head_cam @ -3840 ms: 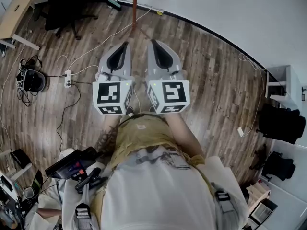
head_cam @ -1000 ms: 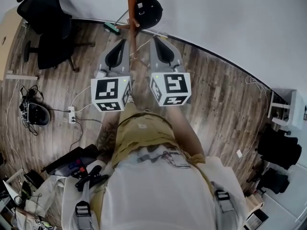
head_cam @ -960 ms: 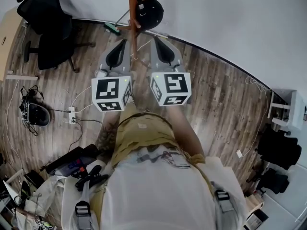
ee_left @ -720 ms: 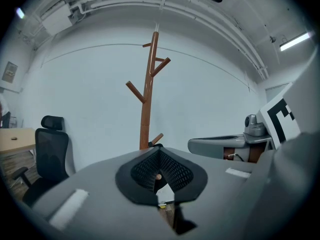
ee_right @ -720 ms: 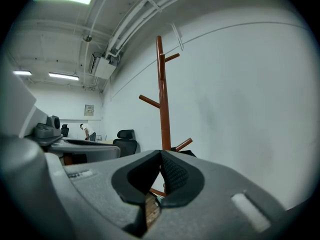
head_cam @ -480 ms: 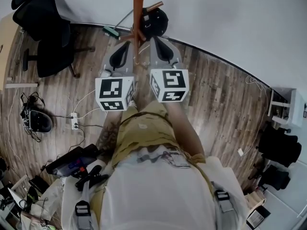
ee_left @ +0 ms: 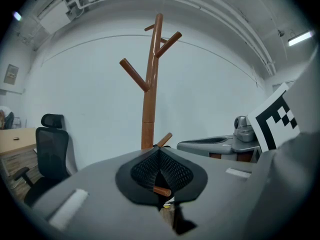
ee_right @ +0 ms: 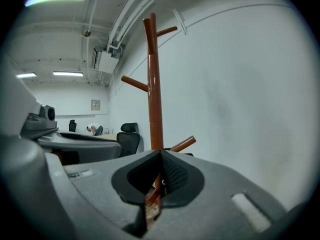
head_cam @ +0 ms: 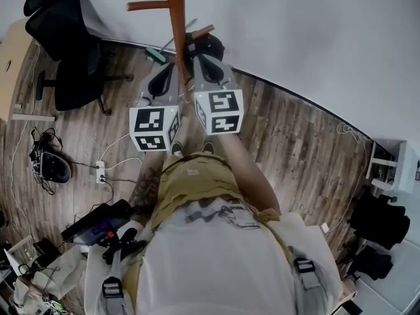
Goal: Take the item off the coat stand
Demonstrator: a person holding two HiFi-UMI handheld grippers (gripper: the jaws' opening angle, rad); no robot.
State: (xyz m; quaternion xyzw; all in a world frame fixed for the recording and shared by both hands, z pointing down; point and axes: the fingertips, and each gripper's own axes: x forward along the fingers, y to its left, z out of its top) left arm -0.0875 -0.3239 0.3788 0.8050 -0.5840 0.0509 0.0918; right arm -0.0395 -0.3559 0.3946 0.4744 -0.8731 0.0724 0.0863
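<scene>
A brown wooden coat stand (head_cam: 176, 25) rises just ahead of me, with a peg (head_cam: 148, 6) sticking out to the left. A black item (head_cam: 210, 44) hangs on a lower peg (head_cam: 201, 31), close to the wall. My left gripper (head_cam: 172, 69) is left of the pole and my right gripper (head_cam: 196, 59) just right of it, beside the item. Neither touches it. Both are shut with nothing held. In the left gripper view the stand (ee_left: 149, 94) stands straight beyond the closed left gripper (ee_left: 159, 151). In the right gripper view the closed right gripper (ee_right: 161, 155) hides most of the item behind the pole (ee_right: 154, 84).
A black office chair (head_cam: 69, 58) stands at the left beside a desk (head_cam: 14, 64). Cables and a power strip (head_cam: 100, 171) lie on the wooden floor. The white wall (head_cam: 295, 38) is right behind the stand. Dark bags (head_cam: 377, 218) sit at the far right.
Both grippers have moved forward towards the coat stand, the right one more. The stand and the black item are now closer and partly behind the grippers. Both jaws stay shut.
</scene>
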